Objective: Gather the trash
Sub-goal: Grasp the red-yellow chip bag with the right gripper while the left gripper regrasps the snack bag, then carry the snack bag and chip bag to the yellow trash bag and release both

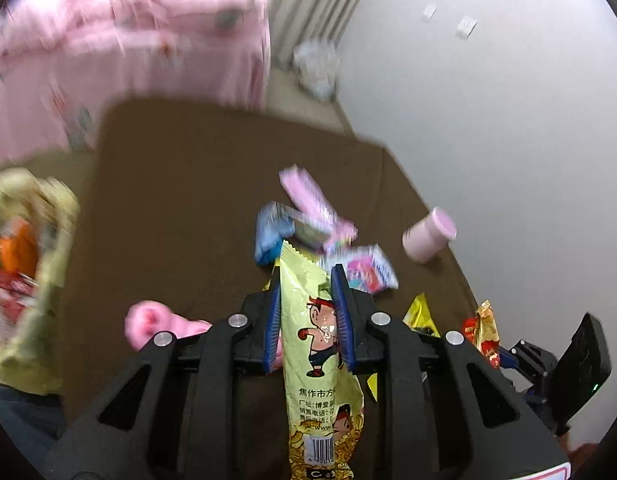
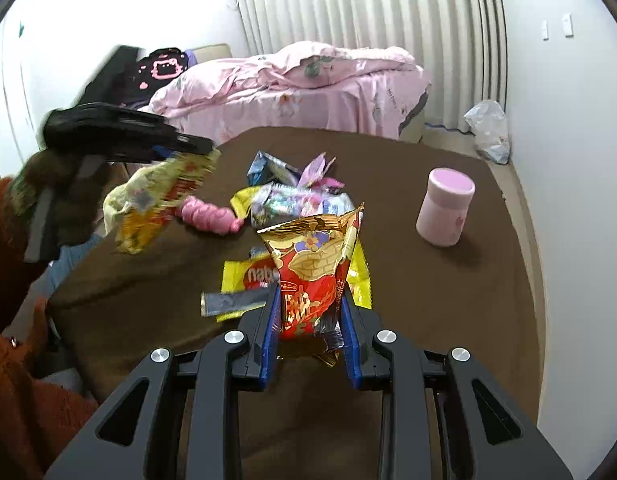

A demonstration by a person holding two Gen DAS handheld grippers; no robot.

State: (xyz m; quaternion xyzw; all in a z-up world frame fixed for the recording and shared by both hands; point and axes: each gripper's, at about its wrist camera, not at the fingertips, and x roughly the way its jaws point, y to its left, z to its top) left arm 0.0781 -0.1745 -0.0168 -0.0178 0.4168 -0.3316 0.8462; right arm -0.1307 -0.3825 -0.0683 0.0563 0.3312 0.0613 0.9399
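My left gripper [image 1: 306,280] is shut on a pale yellow snack wrapper [image 1: 308,320] with a cartoon boxer; the wrapper runs back between the blue pads. From the right wrist view the same left gripper [image 2: 180,148] holds that wrapper [image 2: 160,196] dangling above the table's left corner. A torn red-and-gold snack bag [image 2: 316,268] stands upright in my right gripper [image 2: 310,300], whose pads are shut on it. More wrappers lie in a pile [image 2: 292,196] mid-table, with a yellow wafer wrapper [image 2: 248,278] just ahead of the right fingers.
The brown table [image 2: 428,300] also carries a pink lidded cup [image 2: 444,208] at the right and a twisted pink object [image 2: 208,214]. A blurred yellowish bag [image 1: 28,260] with red and orange contents sits at the left. A pink bed [image 2: 308,76] lies behind.
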